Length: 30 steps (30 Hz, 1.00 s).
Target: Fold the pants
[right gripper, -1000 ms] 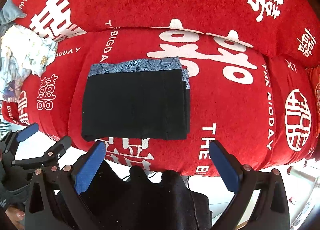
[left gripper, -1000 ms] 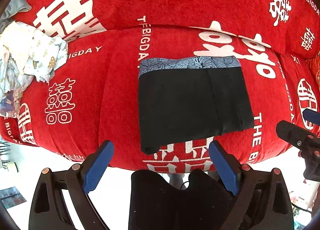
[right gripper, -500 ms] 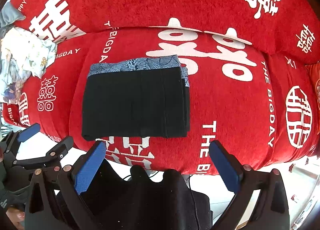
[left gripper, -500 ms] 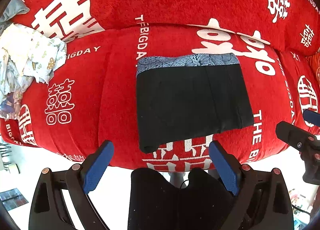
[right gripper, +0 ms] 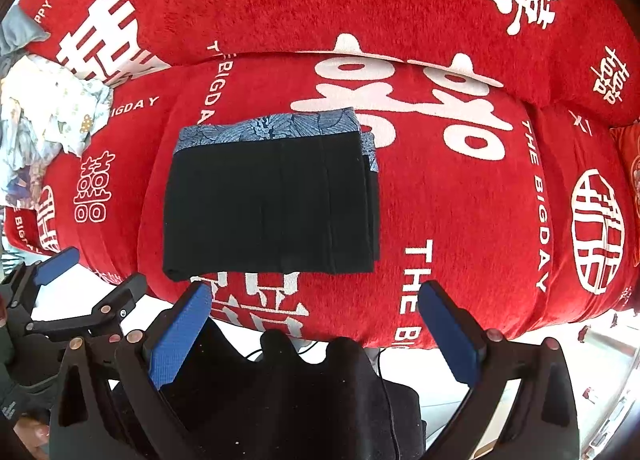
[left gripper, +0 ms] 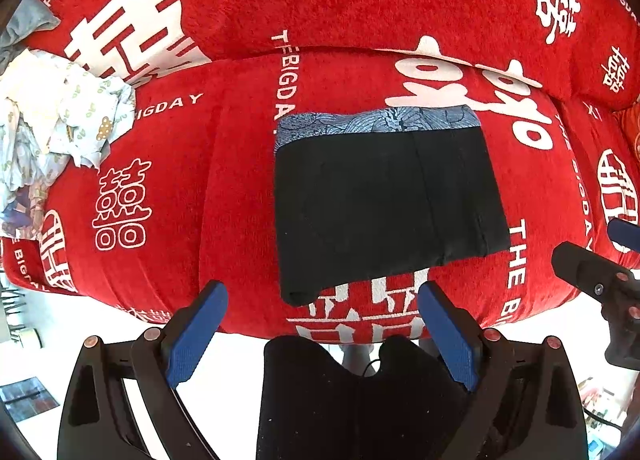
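A crumpled pale printed cloth (left gripper: pixel 60 116) is seen at the left end of the red sofa cover (left gripper: pixel 160 180). The pants (left gripper: pixel 384 196) are laid folded into a black rectangle near the seat's front edge, the blue patterned waistband toward the backrest. Stacked layers at the fold's right edge are shown only in the right wrist view (right gripper: pixel 272 196). The left gripper (left gripper: pixel 322 336) is held off the front edge, fingers spread wide and empty. The right gripper (right gripper: pixel 314 336) is likewise spread, nothing held.
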Available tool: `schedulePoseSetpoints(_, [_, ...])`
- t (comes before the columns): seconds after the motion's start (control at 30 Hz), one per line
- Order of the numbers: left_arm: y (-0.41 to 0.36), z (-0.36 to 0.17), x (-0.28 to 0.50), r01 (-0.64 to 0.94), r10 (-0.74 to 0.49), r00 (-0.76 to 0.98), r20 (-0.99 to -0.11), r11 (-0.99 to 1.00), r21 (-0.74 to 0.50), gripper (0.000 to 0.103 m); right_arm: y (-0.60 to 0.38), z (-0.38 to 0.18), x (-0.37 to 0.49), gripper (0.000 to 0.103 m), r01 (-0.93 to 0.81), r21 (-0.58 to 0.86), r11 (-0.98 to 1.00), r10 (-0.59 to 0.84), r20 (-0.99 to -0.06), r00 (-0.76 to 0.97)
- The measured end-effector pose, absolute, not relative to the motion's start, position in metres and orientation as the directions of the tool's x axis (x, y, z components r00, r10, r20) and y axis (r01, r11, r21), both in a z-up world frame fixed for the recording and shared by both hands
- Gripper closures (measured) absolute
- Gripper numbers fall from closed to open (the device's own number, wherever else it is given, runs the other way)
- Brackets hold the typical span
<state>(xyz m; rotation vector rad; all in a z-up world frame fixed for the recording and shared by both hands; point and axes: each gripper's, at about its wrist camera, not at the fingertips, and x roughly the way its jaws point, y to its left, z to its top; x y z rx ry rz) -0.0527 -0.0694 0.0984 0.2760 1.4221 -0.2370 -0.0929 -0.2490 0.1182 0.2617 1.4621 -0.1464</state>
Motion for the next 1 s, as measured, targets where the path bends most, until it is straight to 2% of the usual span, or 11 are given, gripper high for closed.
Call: schedulePoseSetpoints(1.0, [-0.0747, 0.0979, -0.0588, 0.349, -0.006, 0.142, -0.990, 0.936, 0.044, 0.007, -0.2472, 0.1158, -0.0946, 0.000, 0.252, 0.083, 0.964, 0.057, -0.993, 0.108])
